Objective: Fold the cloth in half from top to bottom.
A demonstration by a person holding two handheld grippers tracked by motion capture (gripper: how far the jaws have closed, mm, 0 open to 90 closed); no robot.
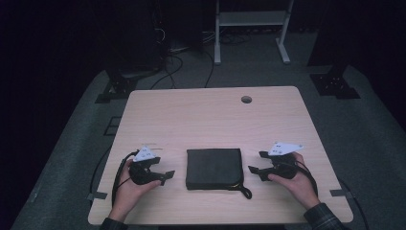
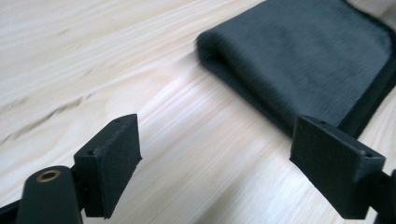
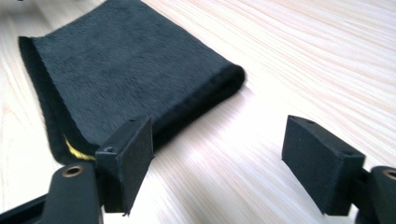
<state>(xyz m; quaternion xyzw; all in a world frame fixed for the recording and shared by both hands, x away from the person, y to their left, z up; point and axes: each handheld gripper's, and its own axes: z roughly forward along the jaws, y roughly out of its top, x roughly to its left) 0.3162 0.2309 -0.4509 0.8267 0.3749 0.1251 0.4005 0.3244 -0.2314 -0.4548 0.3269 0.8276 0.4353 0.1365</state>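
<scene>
The folded dark cloth (image 1: 214, 167) lies on the table (image 1: 206, 115) between your two tools, near the front edge, a loop trailing off its corner. Your left tool (image 1: 168, 176) and right tool (image 1: 253, 171) sit just beside it, apart from it.

Left gripper view: jaws wide, gripping nothing, cloth (image 2: 303, 56) cut off at the frame edge.

Right gripper view: jaws wide and empty, cloth (image 3: 126, 70) ahead, a yellow tag (image 3: 74, 150) half hidden

One folded dark cloth (image 1: 214, 167), lower centre of the high view. One wooden counter (image 1: 201, 120) with one round hole (image 1: 246, 99), upper right of its top. Two tongs: left tongs (image 1: 165, 176) lower left, right tongs (image 1: 254, 163) lower right. Two hands.
</scene>
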